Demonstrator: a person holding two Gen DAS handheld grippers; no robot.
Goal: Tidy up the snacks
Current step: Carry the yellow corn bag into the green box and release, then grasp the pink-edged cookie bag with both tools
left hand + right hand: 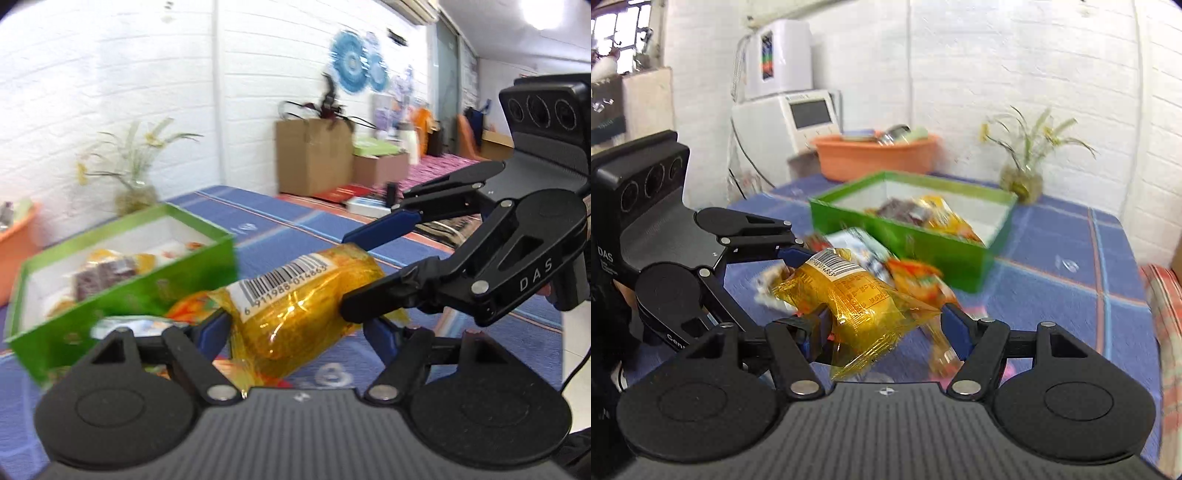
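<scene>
A yellow snack packet with a barcode (295, 306) hangs in the air between both grippers, above the blue tablecloth. My left gripper (299, 332) has its jaws against the packet's sides, and my right gripper (347, 273) reaches in from the right and closes on its far end. In the right wrist view the same packet (857, 306) sits between my right gripper's (886, 325) fingers, with the left gripper (790, 258) on its far end. A green box (122, 280) with several snacks inside stands at the left; it also shows in the right wrist view (912, 236).
More snack packets (871, 254) lie on the blue table (1052, 280) in front of the green box. An orange basin (875, 155) and a vase of flowers (1023, 181) stand at the back by the white brick wall. Cardboard boxes (314, 158) stand beyond the table.
</scene>
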